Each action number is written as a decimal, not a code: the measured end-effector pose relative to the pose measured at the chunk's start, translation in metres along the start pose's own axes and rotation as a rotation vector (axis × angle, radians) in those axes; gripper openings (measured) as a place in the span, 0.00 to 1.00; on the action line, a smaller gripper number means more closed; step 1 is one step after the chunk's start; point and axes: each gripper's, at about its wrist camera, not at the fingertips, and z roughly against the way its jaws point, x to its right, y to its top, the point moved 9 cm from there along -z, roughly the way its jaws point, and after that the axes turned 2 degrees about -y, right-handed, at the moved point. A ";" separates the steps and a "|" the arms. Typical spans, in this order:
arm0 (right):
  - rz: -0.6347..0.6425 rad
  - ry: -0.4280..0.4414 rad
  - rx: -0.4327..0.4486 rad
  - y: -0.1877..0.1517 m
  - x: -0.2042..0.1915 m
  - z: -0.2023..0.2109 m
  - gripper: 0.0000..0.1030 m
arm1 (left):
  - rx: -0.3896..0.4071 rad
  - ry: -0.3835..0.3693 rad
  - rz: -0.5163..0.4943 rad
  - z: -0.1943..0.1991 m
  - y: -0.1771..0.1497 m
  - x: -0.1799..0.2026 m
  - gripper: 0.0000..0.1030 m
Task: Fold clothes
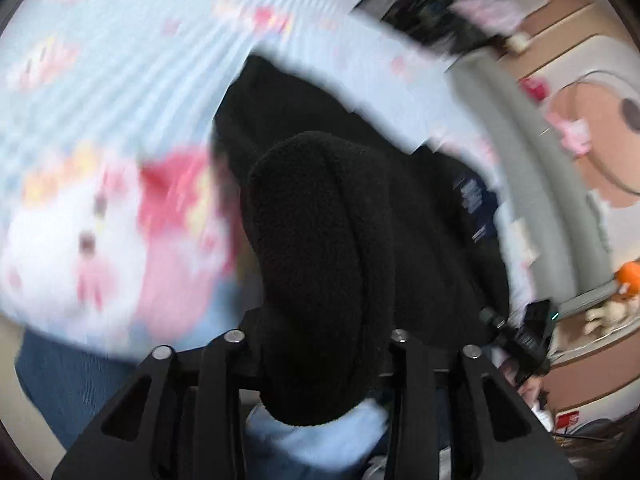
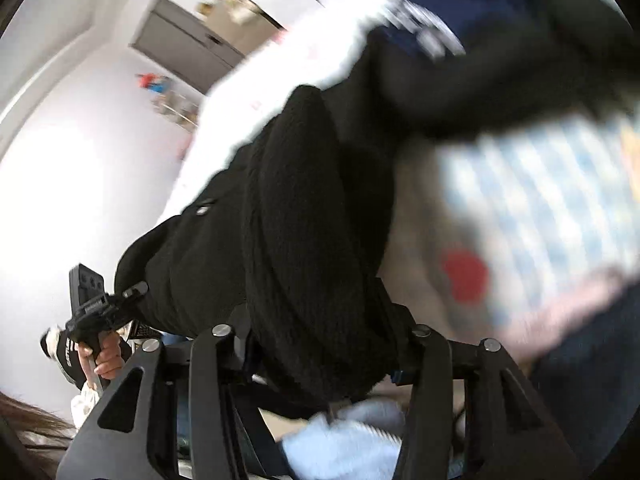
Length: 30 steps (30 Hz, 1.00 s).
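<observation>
1. Your left gripper (image 1: 320,360) has a thick fold of the black fleece garment (image 1: 320,216) bunched between its fingers; the fabric fills the gap and hides the fingertips, so the fingers appear to be pinching it.
2. Your right gripper (image 2: 320,364) shows the same: a fat roll of the black fleece garment (image 2: 304,240) runs down between its fingers, packed tight against both sides, with the tips buried in cloth.
3. The garment hangs in the air between your two grippers, stretching away from each camera towards the far end, where a navy patch with white lettering (image 2: 432,36) shows on it.
4. Behind the garment lies a pale blue checked bedspread (image 1: 104,80) printed with pink and white cartoon figures, heavily blurred in both views.
5. In the right wrist view you can see your left hand (image 2: 106,354) wrapped round the handle of the other gripper at the lower left.
6. A light blue cloth (image 2: 344,440) sits below the right gripper, close to the lens.
</observation>
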 end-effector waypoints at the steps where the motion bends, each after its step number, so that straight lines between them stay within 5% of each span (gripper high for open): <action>1: -0.032 -0.008 -0.030 -0.005 0.012 -0.005 0.49 | -0.017 -0.008 0.025 -0.001 -0.004 -0.006 0.43; 4: -0.088 0.041 -0.044 -0.006 0.023 -0.002 0.51 | -0.001 -0.072 0.071 0.011 -0.011 -0.016 0.49; 7: -0.018 -0.030 0.019 0.004 0.024 0.030 0.52 | 0.117 -0.119 0.053 0.046 -0.003 -0.022 0.57; 12: 0.065 -0.110 0.162 0.044 0.002 0.070 0.54 | 0.195 -0.119 0.102 0.054 0.043 -0.053 0.58; 17: 0.200 -0.152 0.142 0.091 -0.065 0.016 0.55 | 0.088 -0.032 0.040 -0.005 0.094 -0.067 0.58; 18: 0.221 -0.142 0.120 0.096 -0.075 0.004 0.55 | 0.053 -0.026 0.029 -0.018 0.098 -0.069 0.55; 22: 0.264 -0.134 0.039 0.111 -0.097 -0.040 0.55 | -0.065 0.021 0.006 -0.053 0.095 -0.078 0.17; 26: 0.237 -0.120 -0.025 0.110 -0.095 -0.076 0.55 | -0.023 0.092 -0.044 -0.029 0.092 -0.081 0.10; 30: 0.236 -0.230 -0.112 0.105 -0.072 -0.122 0.53 | -0.010 0.223 -0.084 -0.011 0.088 -0.089 0.07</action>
